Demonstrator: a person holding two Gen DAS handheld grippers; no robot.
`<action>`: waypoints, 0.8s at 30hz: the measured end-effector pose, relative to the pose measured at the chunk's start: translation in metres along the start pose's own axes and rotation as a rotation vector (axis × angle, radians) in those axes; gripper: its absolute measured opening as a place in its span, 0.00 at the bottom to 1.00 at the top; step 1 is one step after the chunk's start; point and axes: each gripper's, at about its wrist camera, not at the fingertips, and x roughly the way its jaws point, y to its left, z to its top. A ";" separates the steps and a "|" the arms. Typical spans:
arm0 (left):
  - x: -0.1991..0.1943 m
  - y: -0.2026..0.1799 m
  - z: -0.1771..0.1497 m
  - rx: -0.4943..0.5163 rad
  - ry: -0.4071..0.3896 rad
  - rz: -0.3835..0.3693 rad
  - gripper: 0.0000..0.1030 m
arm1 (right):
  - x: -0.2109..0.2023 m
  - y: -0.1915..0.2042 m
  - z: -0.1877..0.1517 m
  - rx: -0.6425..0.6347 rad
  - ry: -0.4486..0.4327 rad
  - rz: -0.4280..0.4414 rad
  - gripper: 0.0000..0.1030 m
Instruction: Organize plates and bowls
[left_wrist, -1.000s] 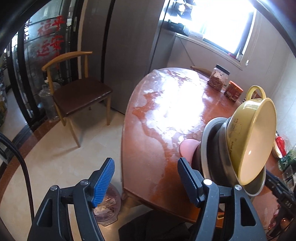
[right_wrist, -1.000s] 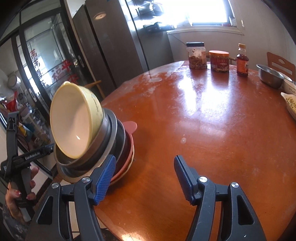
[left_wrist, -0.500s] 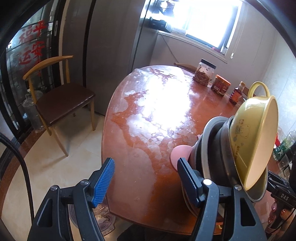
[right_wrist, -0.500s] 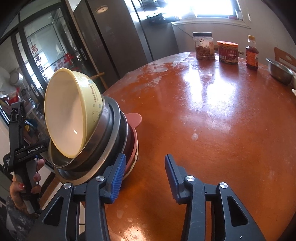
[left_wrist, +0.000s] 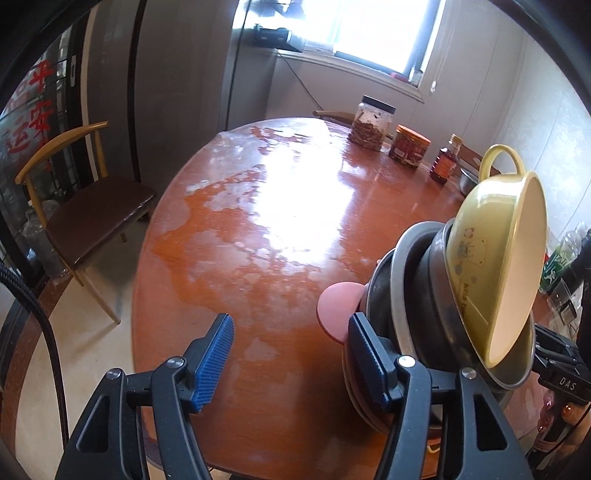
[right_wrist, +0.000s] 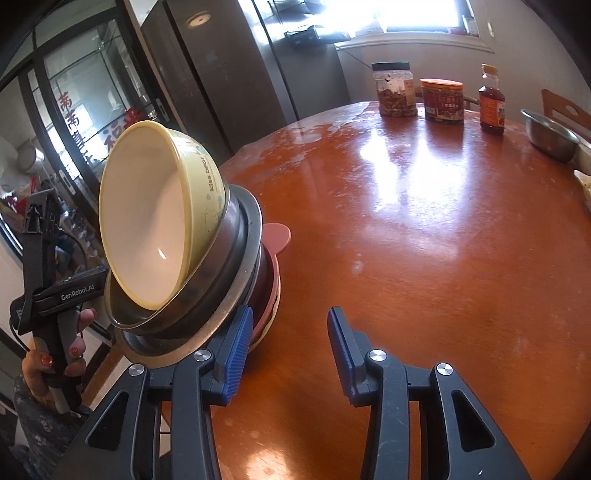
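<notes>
A stack of dishes leans toward the near edge of the round wooden table. A yellow bowl lies on top, tipped on its side, over steel bowls and pink plates. My left gripper stands just left of the stack. Its jaws are closing with only table between them, the right finger in front of the pink plates. My right gripper is open to the stack's right, its left finger beside the steel rim.
Two jars, a sauce bottle and a steel bowl stand at the table's far side. A wooden chair is on the floor to the left. A hand holds the left gripper's handle.
The left gripper has swung toward the table and its jaws have narrowed a little. The right gripper's jaws have narrowed a good deal and sit closer beside the stack.
</notes>
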 end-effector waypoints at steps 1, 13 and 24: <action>0.001 -0.007 0.000 0.012 0.001 0.001 0.61 | -0.002 -0.004 -0.001 0.002 -0.001 -0.006 0.42; 0.018 -0.086 0.000 0.158 0.026 0.006 0.60 | -0.042 -0.065 -0.017 0.097 -0.040 -0.059 0.42; 0.036 -0.157 -0.001 0.252 0.046 -0.011 0.60 | -0.083 -0.119 -0.040 0.194 -0.082 -0.093 0.42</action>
